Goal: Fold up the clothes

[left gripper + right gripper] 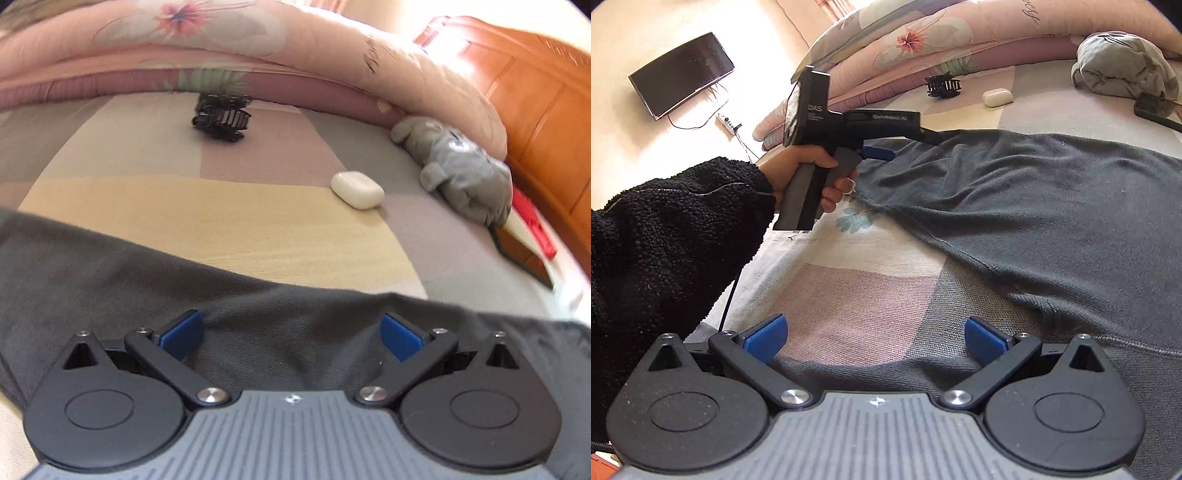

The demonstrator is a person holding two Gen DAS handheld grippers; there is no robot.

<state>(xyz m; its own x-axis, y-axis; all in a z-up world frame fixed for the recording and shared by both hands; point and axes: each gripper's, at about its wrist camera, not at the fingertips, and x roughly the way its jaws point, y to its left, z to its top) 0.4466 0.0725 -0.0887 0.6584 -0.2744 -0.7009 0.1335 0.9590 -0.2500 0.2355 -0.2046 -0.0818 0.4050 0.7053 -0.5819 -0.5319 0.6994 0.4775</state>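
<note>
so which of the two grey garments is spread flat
The dark grey garment under both tools, spread across the bed. The lighter grey one sits bunched in a heap beside the quilt.

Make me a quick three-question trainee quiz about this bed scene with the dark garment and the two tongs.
1. True or false: the left tongs stand open over the dark grey garment.
2. Which lies nearest the white earbud case? A) grey bundled garment B) black hair claw C) wall television
3. Fill in: the right tongs are ____, gripping nothing.

Key: 1 true; 2 A; 3 open
</note>
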